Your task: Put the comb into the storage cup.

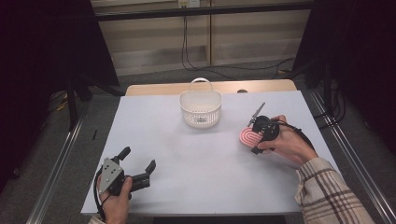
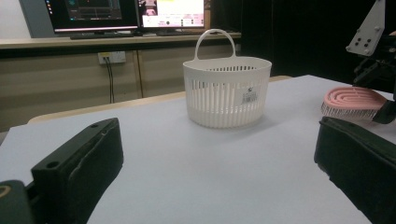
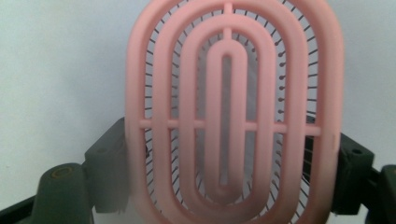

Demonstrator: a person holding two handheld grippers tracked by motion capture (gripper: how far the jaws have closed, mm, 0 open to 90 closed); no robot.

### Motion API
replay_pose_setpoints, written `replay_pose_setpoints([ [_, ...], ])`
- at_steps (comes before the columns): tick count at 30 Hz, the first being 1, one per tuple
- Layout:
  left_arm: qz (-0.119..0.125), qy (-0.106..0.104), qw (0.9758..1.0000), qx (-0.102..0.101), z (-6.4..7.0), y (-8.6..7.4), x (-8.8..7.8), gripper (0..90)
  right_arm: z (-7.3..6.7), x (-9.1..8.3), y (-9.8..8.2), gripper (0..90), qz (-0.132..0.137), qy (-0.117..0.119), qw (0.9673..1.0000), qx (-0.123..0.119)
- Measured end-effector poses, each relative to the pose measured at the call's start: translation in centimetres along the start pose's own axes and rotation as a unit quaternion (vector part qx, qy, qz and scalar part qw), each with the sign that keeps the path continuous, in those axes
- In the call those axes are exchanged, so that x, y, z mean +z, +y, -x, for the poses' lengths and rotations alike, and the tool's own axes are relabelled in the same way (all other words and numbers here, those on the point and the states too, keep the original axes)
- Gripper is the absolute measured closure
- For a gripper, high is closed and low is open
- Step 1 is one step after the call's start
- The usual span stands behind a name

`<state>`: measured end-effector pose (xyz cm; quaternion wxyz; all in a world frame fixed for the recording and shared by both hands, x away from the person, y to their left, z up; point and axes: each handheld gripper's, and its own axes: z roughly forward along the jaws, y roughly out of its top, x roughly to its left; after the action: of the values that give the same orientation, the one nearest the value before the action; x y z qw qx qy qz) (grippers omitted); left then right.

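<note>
We find the right gripper (image 1: 259, 135) clamped across the width of the pink oval slotted plastic brush (image 1: 249, 136), its long axis running out past the jaws, with the white slatted plastic basket (image 1: 201, 108) near to its far left, while the left gripper (image 1: 138, 168), jaws apart and holding nothing, stands farther off.

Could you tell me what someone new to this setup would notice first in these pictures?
Most striking is the pink brush, an oval of concentric ribs with thin bristles under it, clamped between the jaws of the right gripper at the right of the table. Next comes the white slatted basket with its handle, standing at the far middle of the table. The left gripper rests open at the near left corner, holding nothing.
</note>
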<state>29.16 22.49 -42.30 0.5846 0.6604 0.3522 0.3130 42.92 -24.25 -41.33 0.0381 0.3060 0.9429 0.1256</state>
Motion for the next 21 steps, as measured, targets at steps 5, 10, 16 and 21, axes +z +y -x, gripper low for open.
replay_pose_setpoints([
  [5, -0.001, 0.001, 1.0000, 0.000, 0.0, 0.0, 0.0, 1.4, 0.1, -0.6, -0.2, 20.1, 0.001, 0.001, 1.0000, 0.003],
  [10, -0.001, 0.001, 1.0000, 0.000, 0.0, 0.0, 0.0, 1.3, 0.1, -1.0, -0.2, 20.1, 0.008, -0.002, 0.9999, 0.007],
  [16, 0.000, 0.000, 1.0000, -0.001, 0.0, 0.0, 0.0, 1.4, 0.1, -1.4, -0.2, 20.1, 0.015, -0.005, 0.9998, 0.010],
  [21, -0.001, 0.001, 1.0000, 0.000, 0.0, 0.0, 0.0, 1.4, 0.1, -1.8, -0.2, 20.1, 0.021, -0.006, 0.9997, 0.009],
])
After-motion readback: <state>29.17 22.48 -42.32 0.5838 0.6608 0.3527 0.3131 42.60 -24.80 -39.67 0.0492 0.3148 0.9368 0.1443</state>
